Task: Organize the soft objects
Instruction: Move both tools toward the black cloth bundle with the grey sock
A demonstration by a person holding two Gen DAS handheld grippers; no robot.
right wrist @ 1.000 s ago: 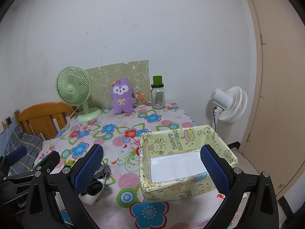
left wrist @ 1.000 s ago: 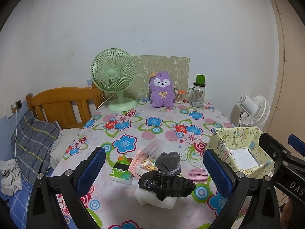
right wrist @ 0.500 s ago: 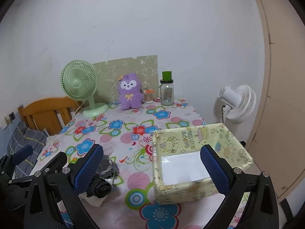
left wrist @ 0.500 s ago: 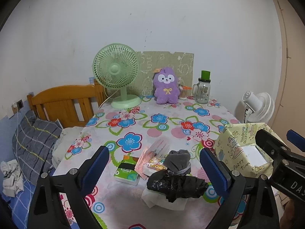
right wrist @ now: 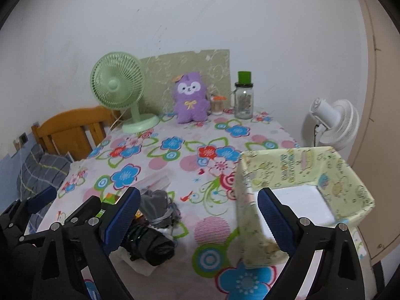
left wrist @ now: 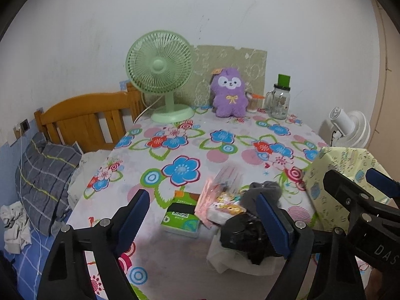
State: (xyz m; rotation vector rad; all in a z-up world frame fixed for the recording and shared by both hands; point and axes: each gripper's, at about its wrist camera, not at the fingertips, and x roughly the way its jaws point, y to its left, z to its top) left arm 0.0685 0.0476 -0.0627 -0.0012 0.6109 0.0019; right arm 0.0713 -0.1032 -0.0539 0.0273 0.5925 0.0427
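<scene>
Your left hand-held gripper (left wrist: 202,218) and right hand-held gripper (right wrist: 198,215) both gape, holding nothing. Soft pile (left wrist: 250,222) sits on the surface (left wrist: 175,155) beside the box (right wrist: 300,172). Only the right view shows the box's inside, probably empty; the green tissue pack (left wrist: 181,216) shows clearly only from the left.

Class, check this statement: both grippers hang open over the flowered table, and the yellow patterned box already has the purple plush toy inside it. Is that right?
Not quite. The purple plush toy stands at the table's far edge by the green fan, not in the yellow patterned box, as the right wrist view shows. The rest holds.
</scene>
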